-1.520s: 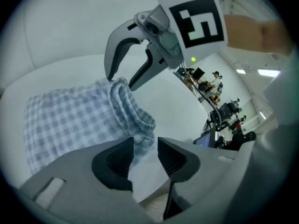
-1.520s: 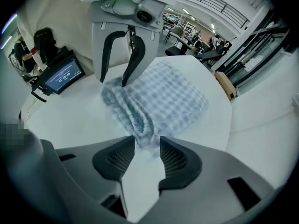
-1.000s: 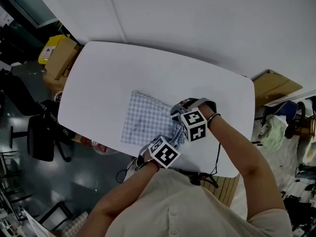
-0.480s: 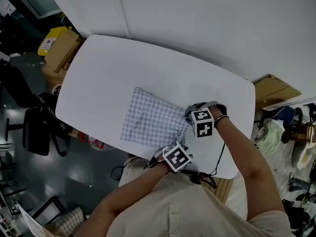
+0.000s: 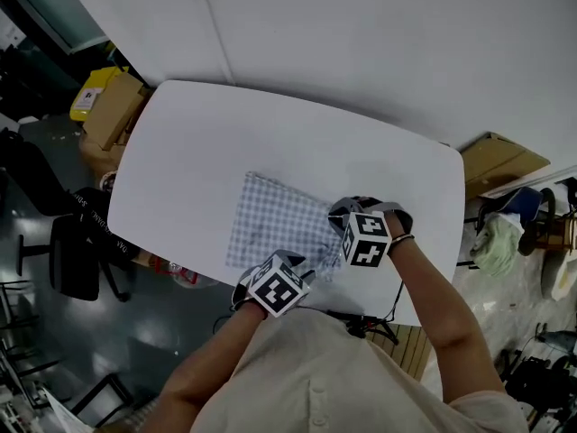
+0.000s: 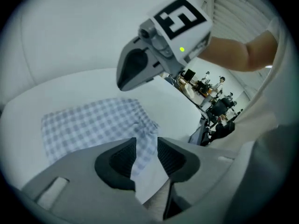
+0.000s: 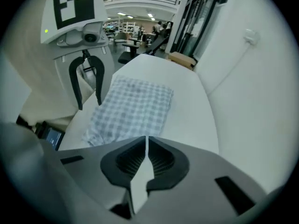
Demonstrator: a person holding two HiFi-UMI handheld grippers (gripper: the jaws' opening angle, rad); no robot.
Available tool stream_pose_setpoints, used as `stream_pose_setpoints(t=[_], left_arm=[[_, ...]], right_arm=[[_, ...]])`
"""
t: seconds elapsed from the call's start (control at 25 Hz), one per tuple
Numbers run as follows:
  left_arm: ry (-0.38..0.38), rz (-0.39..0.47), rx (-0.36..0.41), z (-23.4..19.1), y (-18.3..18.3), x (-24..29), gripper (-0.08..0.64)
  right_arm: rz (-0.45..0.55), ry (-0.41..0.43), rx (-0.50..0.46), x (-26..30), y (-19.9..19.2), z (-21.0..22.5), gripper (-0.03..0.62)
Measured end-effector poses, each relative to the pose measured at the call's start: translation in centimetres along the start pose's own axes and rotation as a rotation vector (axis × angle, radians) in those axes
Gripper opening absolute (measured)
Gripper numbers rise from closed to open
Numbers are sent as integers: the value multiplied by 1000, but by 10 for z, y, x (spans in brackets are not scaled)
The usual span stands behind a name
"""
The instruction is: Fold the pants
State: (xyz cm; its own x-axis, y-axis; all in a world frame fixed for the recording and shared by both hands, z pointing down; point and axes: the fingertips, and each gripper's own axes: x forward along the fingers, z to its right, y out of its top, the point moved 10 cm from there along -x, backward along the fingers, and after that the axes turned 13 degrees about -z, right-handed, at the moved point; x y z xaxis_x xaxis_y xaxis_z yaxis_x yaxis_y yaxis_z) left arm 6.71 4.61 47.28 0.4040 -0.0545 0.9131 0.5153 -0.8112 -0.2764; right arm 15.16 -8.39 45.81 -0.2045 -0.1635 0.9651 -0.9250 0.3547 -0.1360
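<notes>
The blue-and-white checked pants (image 5: 275, 228) lie folded into a rough rectangle on the white table (image 5: 198, 152), their right edge a little rumpled. My left gripper (image 5: 290, 271) hovers at the pants' near edge. Its jaws are open (image 6: 146, 146), with cloth and table showing through the gap and nothing pressed by the pads. My right gripper (image 5: 347, 213) hangs just off the pants' right edge. Its jaws (image 7: 146, 146) have just been closing and are shut to a thin slit with nothing between them. The right gripper view shows the pants (image 7: 133, 108) and the left gripper (image 7: 88, 104).
The table's near edge runs right under both hands. Cardboard boxes stand on the floor at the far left (image 5: 113, 102) and far right (image 5: 505, 156). A black chair (image 5: 77, 251) sits left of the table. A white wall runs behind it.
My left gripper slid left along the pants' near edge after swinging right. The right gripper stays near the pants' right edge and has rolled.
</notes>
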Motion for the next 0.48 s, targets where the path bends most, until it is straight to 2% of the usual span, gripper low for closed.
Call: stream_pose_setpoints(t=[0.12, 0.24, 0.36, 0.48], left_arm=[[37, 75, -48, -17, -11, -20, 146], [35, 148, -101, -29, -18, -34, 145], [46, 223, -113, -35, -21, -44, 125], [35, 304, -102, -40, -23, -54, 69]], right_arm=[[72, -28, 176, -10, 9, -15, 29], [162, -3, 394, -21, 14, -31, 28], [249, 21, 583, -30, 17, -46, 26], [322, 47, 728, -38, 22, -60, 26]])
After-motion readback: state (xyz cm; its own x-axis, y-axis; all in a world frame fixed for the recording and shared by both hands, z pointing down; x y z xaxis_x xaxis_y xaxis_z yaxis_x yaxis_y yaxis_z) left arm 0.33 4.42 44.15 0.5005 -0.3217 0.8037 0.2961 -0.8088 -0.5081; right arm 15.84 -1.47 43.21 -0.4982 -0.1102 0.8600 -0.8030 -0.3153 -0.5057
